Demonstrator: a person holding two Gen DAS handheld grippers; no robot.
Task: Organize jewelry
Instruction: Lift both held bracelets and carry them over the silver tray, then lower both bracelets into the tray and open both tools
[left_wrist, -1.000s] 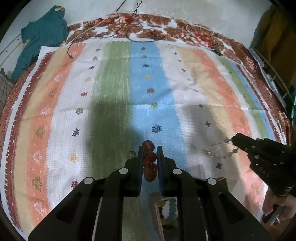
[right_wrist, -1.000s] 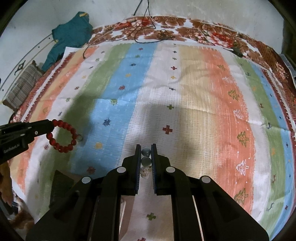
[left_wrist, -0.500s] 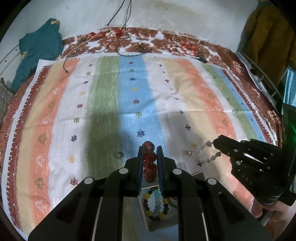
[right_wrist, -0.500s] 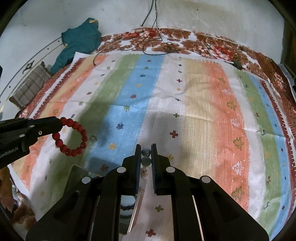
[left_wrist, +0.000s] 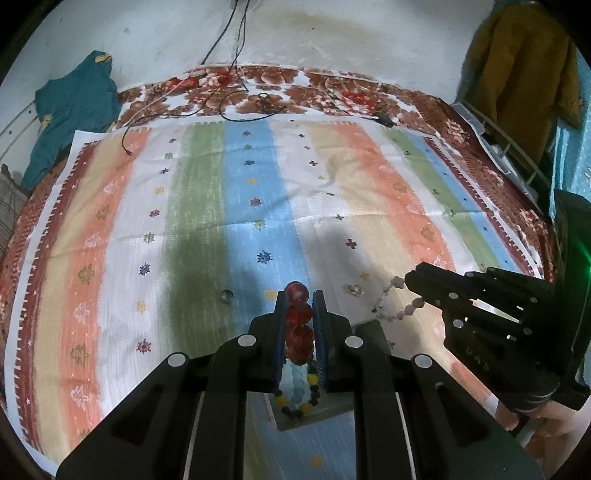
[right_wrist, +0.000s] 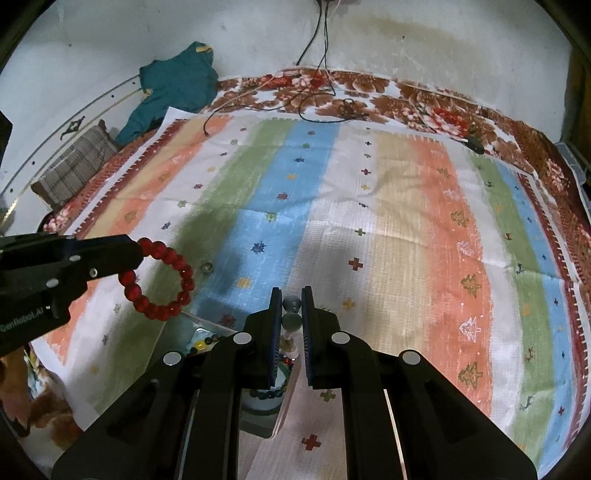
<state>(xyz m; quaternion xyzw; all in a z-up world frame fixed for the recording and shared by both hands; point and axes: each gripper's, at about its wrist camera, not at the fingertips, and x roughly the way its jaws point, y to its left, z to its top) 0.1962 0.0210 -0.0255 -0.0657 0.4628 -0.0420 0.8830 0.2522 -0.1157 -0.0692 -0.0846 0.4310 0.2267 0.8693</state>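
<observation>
Two claws, a bracelet in each, above a striped cloth.

Left wrist view: the left claw (left_wrist: 298, 325) is closed on a red bead bracelet (left_wrist: 299, 325), over a clear tray (left_wrist: 295, 417) of beaded bracelets; the right claw (left_wrist: 408, 278) grips a pale bead bracelet (left_wrist: 391, 306).
Right wrist view: the right claw (right_wrist: 291, 314) pinches pale beads (right_wrist: 291, 320); the red bracelet (right_wrist: 162, 284) hangs from the left claw (right_wrist: 138, 253) above the striped cloth (right_wrist: 388, 221).

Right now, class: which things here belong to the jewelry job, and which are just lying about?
Job:
red bracelet in left gripper
pale bracelet in right gripper
box with beaded bracelets
ring

Lying about:
teal garment
cables
pillow
</observation>
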